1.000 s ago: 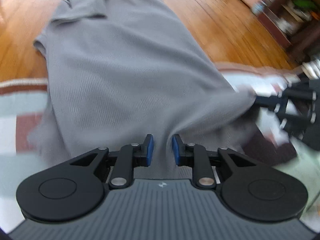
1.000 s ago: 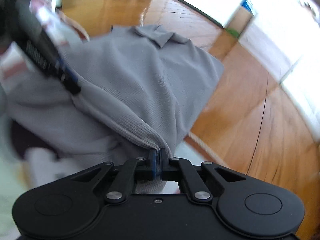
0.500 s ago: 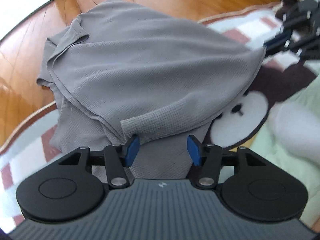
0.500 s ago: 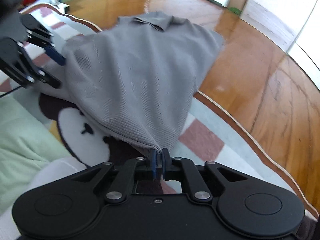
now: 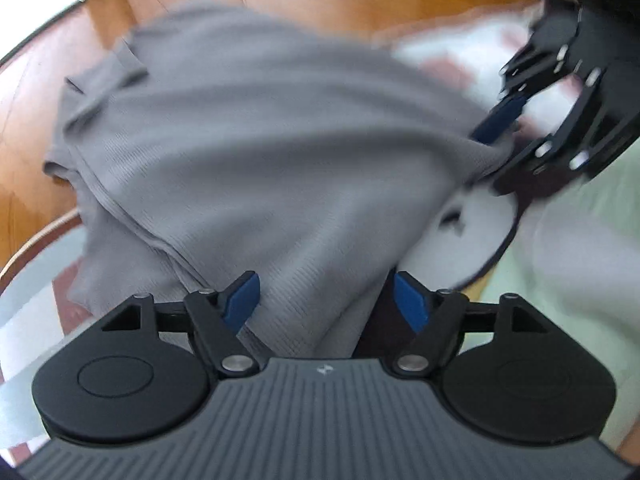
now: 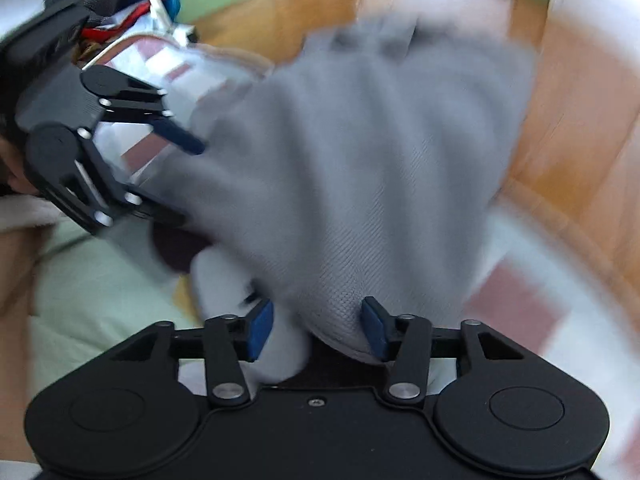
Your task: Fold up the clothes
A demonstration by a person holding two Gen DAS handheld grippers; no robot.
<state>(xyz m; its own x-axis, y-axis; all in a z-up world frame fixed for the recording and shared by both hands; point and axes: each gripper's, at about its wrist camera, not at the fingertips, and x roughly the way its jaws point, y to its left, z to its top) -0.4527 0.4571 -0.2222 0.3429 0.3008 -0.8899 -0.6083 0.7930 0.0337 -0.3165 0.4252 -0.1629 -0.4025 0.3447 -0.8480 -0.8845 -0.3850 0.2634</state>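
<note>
A grey polo shirt (image 5: 280, 140) lies folded over on the rug, its collar at the far end on the wooden floor. My left gripper (image 5: 326, 302) hangs over the shirt's near edge. Its jaws are opening, with slack fabric between the blue pads (image 5: 240, 300) and neither pad pressing on it. My right gripper (image 6: 317, 332) is also opening. The shirt's (image 6: 360, 200) corner sags between its pads, loose beside the right one. Each gripper shows in the other's view: the right gripper (image 5: 494, 148) at the shirt's right corner, the left gripper (image 6: 176, 176) at the shirt's left corner.
A patterned rug (image 6: 520, 292) with a bear's face (image 5: 472, 224) lies under the shirt's near half. Wooden floor (image 5: 360, 0) lies beyond it. Pale green fabric (image 6: 100, 280) sits near me, and clutter (image 6: 132, 12) stands at the far left in the right wrist view.
Both grippers have opened and let go of the shirt's hem corners: the left spread wider, and the right went from pinching the corner to open. The shirt has sunk onto the rug.
</note>
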